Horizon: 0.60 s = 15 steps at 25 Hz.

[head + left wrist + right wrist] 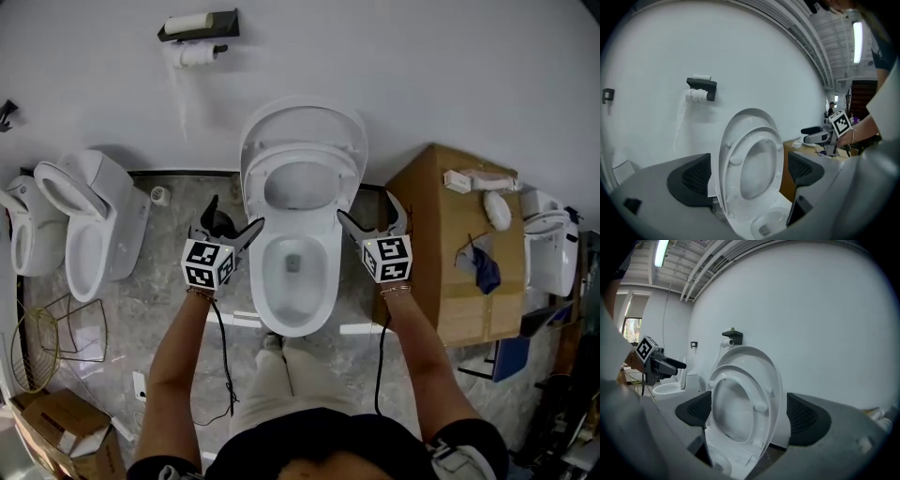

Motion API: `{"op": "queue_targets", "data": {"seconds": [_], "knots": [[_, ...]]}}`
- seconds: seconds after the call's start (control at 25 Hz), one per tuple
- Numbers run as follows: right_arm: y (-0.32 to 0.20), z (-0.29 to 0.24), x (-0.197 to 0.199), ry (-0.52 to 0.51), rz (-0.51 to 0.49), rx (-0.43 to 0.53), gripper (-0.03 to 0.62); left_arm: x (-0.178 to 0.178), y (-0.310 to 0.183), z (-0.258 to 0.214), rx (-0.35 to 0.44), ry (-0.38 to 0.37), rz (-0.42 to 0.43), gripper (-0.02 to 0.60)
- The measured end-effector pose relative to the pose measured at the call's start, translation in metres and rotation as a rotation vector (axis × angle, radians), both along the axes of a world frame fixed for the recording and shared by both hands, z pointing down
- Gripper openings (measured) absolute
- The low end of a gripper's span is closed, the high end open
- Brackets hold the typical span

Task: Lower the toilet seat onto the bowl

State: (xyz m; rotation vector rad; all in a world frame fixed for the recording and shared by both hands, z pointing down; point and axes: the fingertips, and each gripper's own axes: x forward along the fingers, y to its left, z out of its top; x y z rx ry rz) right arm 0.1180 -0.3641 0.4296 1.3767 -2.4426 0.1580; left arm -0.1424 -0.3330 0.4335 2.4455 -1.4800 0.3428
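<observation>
A white toilet stands against the wall, and its bowl (295, 272) is uncovered. The seat ring (302, 178) (776, 154) (761, 394) is raised, leaning back on the upright lid (305, 122) (750, 117) (754, 357). My left gripper (234, 217) (749, 171) hovers open at the bowl's left side. On the bowl's right side my right gripper (368, 211) (747, 413) is also open. In both gripper views the seat shows between the dark pads (696, 176) (806, 416), farther off and untouched. Nothing is held.
A second toilet (84, 225) stands to the left, a tall cardboard box (450, 244) close on the right, and another toilet (548, 248) beyond it. A paper-roll holder (197, 28) hangs on the wall. A wire basket (37, 347) and a box (66, 431) lie at lower left.
</observation>
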Motion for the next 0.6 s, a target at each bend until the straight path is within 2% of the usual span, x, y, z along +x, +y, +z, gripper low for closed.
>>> {"op": "queue_targets", "data": {"seconds": [0.16,0.32,0.6], "knots": [[-0.021,0.006,-0.001,0.0,0.0,-0.008,0.487,0.004,-0.024,0.007,-0.007,-0.032,0.01,0.509],[-0.034,0.013,-0.004,0.008,-0.031,-0.025,0.479,0.009,-0.04,0.012,-0.025,-0.001,0.013,0.509],[-0.047,0.019,-0.014,0.023,-0.066,-0.026,0.477,0.008,-0.062,0.021,-0.043,-0.002,0.028,0.509]]}}
